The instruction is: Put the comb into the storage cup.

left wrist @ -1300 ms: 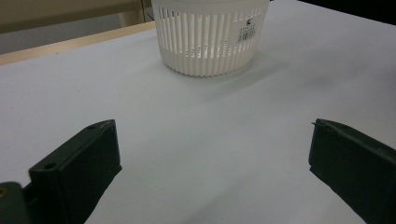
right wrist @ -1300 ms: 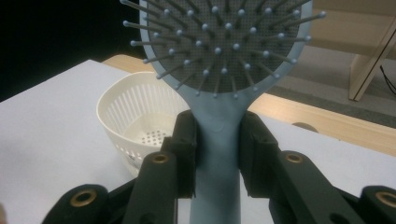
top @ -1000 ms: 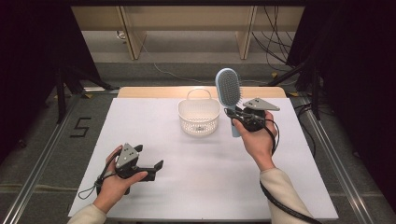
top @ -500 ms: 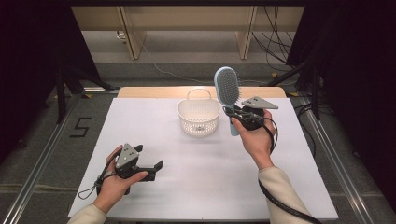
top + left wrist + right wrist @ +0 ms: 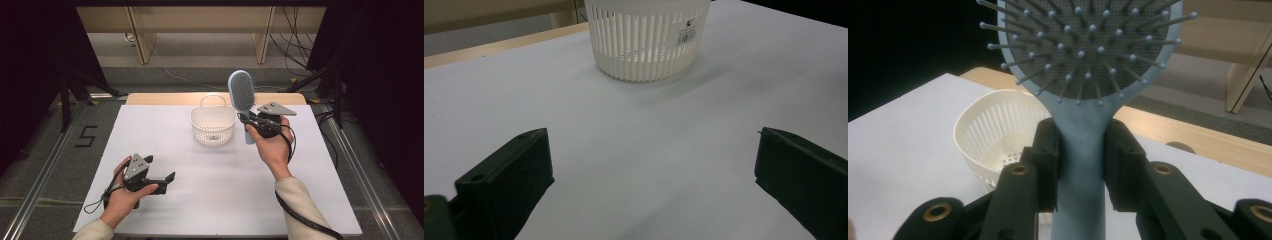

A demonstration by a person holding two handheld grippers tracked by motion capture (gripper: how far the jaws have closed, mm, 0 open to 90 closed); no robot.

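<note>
A light-blue hairbrush (image 5: 242, 95) stands upright above the table, bristles facing the person. My right gripper (image 5: 248, 121) is shut on its handle, just right of a white slotted basket (image 5: 213, 125) with a loop handle. In the right gripper view both pads clamp the hairbrush handle (image 5: 1081, 150), and the basket (image 5: 993, 135) sits behind to the left. My left gripper (image 5: 170, 181) rests on the table near the front left, open, with nothing between its jaws. The left gripper view looks across bare white table to the basket (image 5: 646, 37).
A white sheet (image 5: 215, 200) covers the table; a strip of wooden tabletop (image 5: 165, 98) shows at the far edge. Wooden furniture legs and cables stand on the floor beyond. A "5" marking (image 5: 86, 136) lies on the floor at the left.
</note>
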